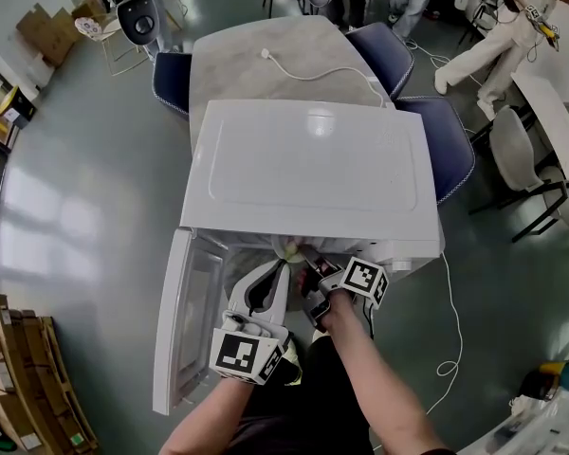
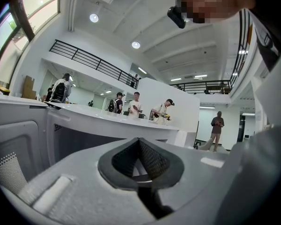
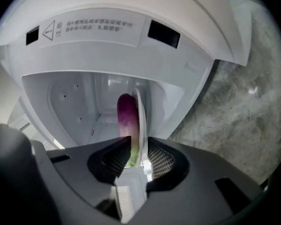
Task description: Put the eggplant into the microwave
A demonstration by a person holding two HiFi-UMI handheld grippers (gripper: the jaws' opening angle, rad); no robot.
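Note:
The white microwave stands on a grey table, its door swung open to the left. In the right gripper view a slim purple eggplant with a green stem end lies between my right gripper's jaws, pointing into the white cavity. It rests against the right finger, and the jaws stand apart and do not clamp it. In the head view my right gripper reaches into the oven's mouth. My left gripper hangs just in front of the opening, tips together, holding nothing.
The grey marble table carries a white cable. Blue chairs stand round it. A power cord hangs down at the right. Several people stand at the back, and cardboard lies on the floor at the left.

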